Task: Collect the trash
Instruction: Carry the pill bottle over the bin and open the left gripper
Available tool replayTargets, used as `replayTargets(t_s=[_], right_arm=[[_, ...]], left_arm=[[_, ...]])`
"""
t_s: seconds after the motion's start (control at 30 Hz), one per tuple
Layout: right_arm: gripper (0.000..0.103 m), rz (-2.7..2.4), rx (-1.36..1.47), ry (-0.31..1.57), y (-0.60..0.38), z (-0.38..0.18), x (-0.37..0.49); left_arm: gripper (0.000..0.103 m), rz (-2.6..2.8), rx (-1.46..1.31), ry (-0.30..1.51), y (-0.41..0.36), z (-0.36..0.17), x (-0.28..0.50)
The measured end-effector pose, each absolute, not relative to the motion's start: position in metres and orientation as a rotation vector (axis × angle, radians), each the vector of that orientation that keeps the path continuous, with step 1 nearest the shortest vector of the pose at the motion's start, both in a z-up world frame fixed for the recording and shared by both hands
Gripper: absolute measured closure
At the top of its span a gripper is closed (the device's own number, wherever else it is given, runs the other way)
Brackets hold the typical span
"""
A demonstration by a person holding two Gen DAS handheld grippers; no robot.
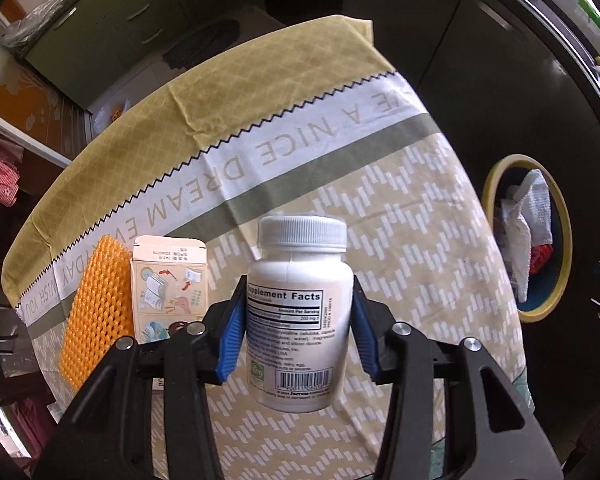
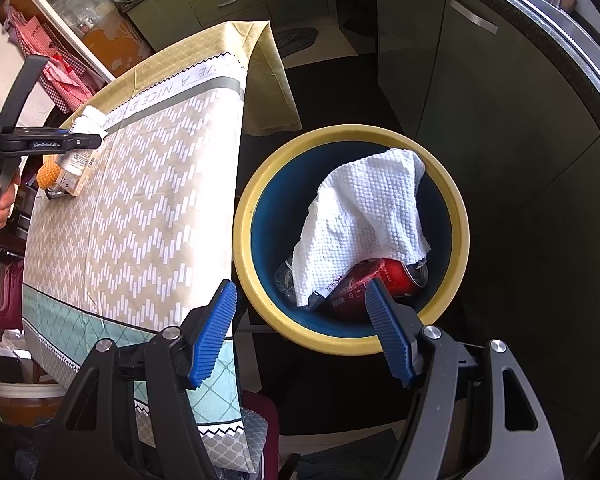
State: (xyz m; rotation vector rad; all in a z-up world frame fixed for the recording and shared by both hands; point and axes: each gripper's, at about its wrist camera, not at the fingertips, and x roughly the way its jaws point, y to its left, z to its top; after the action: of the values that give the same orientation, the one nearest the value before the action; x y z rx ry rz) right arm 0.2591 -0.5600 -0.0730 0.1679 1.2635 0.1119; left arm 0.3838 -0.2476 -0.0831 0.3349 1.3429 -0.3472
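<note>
On the desk (image 1: 420,220): 1 pill bottle (image 1: 298,312), 1 small box (image 1: 168,284), 1 orange net (image 1: 96,312). In the 1 bin (image 2: 464,216): 1 paper towel (image 2: 364,220), 1 red can (image 2: 380,280).

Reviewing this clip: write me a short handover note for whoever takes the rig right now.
Left gripper: fingers shut on the white supplement bottle, held above the table.
Right gripper: open, empty, over the near rim of the bin.
Done: paper towel, red can and a clear plastic bottle already lie in the bin.
Left: drop the supplement bottle in the bin, then collect the orange foam net and small carton on the table.
</note>
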Motion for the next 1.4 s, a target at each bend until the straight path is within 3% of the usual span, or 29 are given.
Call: replayTargets(t_s=[0.4,0.8,0.87,0.9,1.13,1.4], right_arm=[[0.036,0.078,0.197,1.227,-0.586,-0.066,0.24],[0.036,-0.005,0.243,1.204,-0.631,-0.054,0.192],[0.036,-0.018,0.251,1.203,-0.636,-0.054,0.188],[0.036,-0.022,0.254,1.202,-0.638,-0.054,0.186],[0.036,-0.017,0.252,1.201,-0.638,-0.053,0.182],[0.036,0.057,0.212,1.217,-0.598,-0.057,0.205]], left_arm=[[0.057,-0.664,0.5,1.282,-0.384,-0.051,0.294],[0.057,-0.752,0.527,1.273,-0.508,-0.105,0.291],[0.049,-0.737,0.513,1.273,-0.518,-0.118,0.296],[0.038,-0.72,0.522,1.266,-0.521,-0.123,0.297],[0.038,-0.741,0.468,1.245,-0.486,-0.098,0.287],[0.034,-0.679,0.379,1.153,-0.347,-0.039,0.242]])
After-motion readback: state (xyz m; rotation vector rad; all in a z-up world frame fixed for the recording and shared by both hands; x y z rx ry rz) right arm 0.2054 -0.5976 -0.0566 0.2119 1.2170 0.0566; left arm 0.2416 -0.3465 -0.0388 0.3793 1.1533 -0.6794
